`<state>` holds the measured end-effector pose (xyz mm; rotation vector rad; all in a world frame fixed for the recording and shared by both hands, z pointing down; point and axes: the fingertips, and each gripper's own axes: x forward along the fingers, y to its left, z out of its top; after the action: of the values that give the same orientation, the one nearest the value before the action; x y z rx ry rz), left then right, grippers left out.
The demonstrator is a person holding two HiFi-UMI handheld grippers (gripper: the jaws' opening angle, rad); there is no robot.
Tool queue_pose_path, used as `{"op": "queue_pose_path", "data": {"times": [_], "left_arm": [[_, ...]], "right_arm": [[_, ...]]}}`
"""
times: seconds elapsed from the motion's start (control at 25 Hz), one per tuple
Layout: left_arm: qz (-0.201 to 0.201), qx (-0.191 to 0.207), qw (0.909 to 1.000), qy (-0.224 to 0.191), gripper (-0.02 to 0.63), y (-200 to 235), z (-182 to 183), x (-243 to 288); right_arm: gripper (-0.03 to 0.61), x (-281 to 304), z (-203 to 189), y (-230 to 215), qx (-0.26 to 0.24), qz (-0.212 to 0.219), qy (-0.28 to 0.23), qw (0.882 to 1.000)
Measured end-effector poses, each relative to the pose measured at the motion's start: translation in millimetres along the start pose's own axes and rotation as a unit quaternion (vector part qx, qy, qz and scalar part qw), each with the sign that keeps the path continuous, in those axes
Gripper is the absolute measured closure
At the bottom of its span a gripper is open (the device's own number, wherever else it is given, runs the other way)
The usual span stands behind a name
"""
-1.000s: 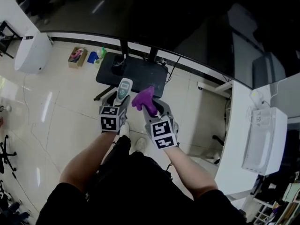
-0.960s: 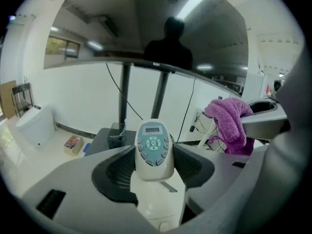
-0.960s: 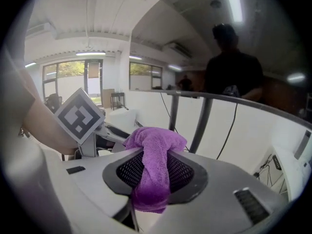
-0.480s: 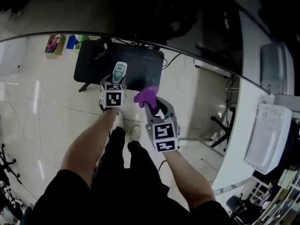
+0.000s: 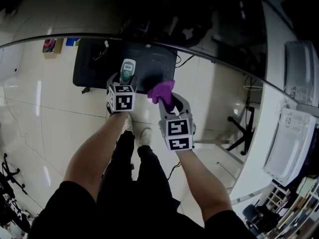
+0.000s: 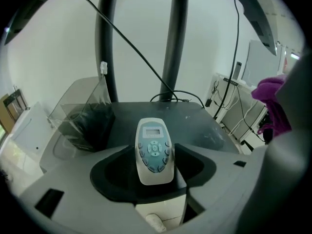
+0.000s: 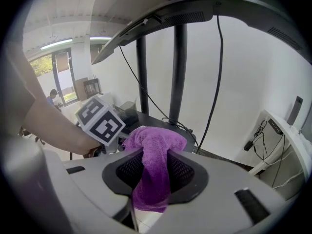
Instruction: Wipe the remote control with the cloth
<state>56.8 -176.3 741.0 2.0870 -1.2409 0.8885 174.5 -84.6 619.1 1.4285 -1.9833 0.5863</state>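
Note:
A white remote control (image 5: pixel 127 69) with grey-blue buttons sticks out of my left gripper (image 5: pixel 124 81), above a black stand base (image 5: pixel 94 71). In the left gripper view the remote control (image 6: pixel 154 150) lies lengthwise between the jaws, buttons up. The left gripper's jaws have just been opening a little, and the remote still sits between them, off the base. A purple cloth (image 5: pixel 162 91) is bunched in my right gripper (image 5: pixel 168 101), just right of the remote. In the right gripper view the cloth (image 7: pixel 153 165) hangs over and between the jaws, pinched there.
Two black posts (image 6: pixel 175 43) and cables rise from the back of the stand base (image 6: pixel 200 126). A clear plastic box (image 6: pixel 80 121) sits on its left side. A white desk (image 5: pixel 259 148) with a white device (image 5: pixel 291 143) runs along the right. The person's shoes (image 5: pixel 144 133) stand on the tiled floor below.
Both grippers have sunk toward the black stand base, which now lies right under the remote. The remote and the cloth stay in their grippers.

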Motion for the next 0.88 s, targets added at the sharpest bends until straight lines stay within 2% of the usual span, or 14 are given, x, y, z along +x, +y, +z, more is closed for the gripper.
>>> {"op": "queue_pose_path", "data": {"times": [0.24, 0.56, 0.76, 0.88], "left_arm": [[-0.009, -0.011, 0.9999, -0.003, 0.357, -3.0, -1.6, -12.8], [-0.015, 0.011, 0.9998, -0.01, 0.357, 0.9, -0.9, -45.2], [-0.02, 0.02, 0.9996, -0.009, 0.357, -2.3, -10.5, -62.2], [-0.02, 0.035, 0.9991, -0.017, 0.357, -2.8, -2.9, -76.2]], "right_arm": [[0.433, 60.6, 0.2, -7.8, -0.03, 0.001, 0.019, 0.999], [0.426, 132.6, -28.0, -5.6, -0.049, 0.009, 0.068, 0.996], [0.401, 146.3, -33.5, -9.1, -0.053, -0.003, 0.078, 0.996], [0.378, 142.7, -33.5, -8.3, -0.055, -0.002, 0.083, 0.995]]}}
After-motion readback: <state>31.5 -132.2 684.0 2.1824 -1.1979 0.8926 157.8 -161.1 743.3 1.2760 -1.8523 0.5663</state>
